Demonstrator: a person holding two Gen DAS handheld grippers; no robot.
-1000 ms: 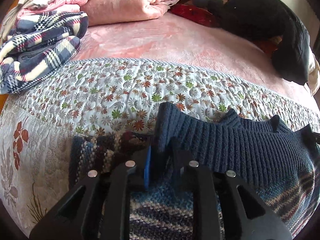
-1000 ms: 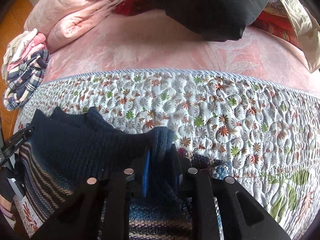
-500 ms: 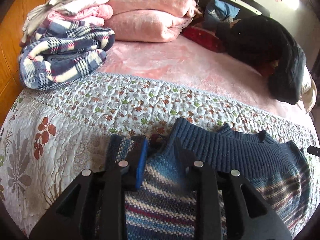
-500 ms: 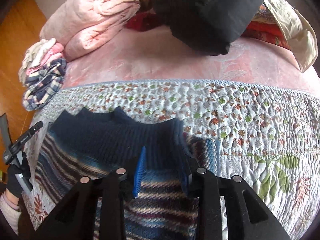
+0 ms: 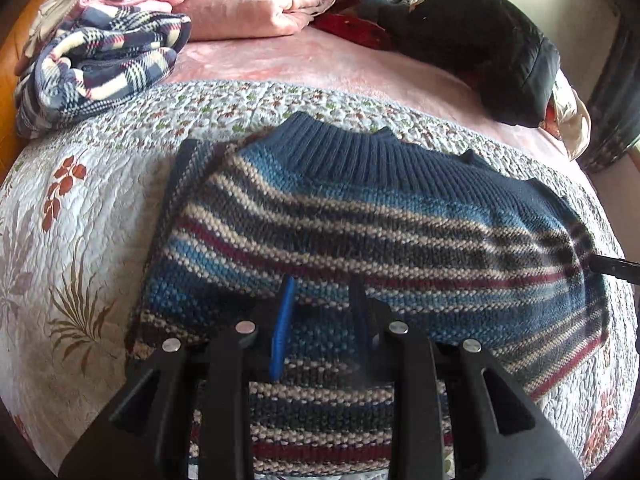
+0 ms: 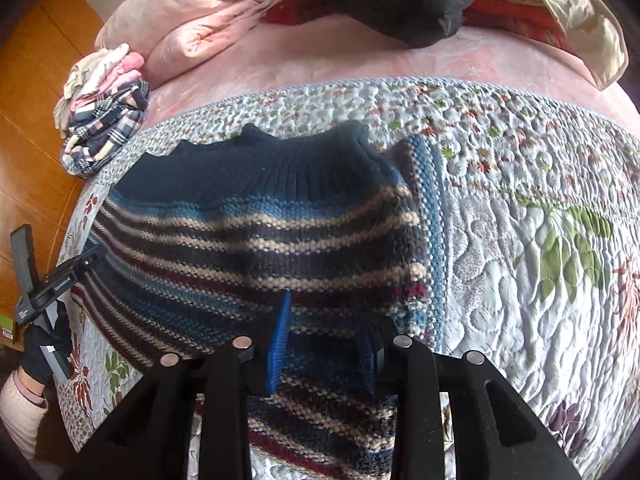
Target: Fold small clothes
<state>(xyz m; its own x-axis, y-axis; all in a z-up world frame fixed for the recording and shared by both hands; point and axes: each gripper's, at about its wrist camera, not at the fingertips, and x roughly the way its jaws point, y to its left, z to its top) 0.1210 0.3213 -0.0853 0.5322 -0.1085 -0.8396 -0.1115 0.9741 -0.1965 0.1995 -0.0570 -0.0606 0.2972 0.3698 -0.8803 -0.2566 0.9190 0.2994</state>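
Your left tool and right tool both hover spread above the folded striped knit sweater lying on the floral quilt.

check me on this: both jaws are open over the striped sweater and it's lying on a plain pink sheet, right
Not quite. The striped sweater lies on a floral quilted bedspread, not on a plain pink sheet; the pink blanket begins behind the quilt's edge. The right wrist view shows this best. The rest holds: both jaws are open over the sweater.
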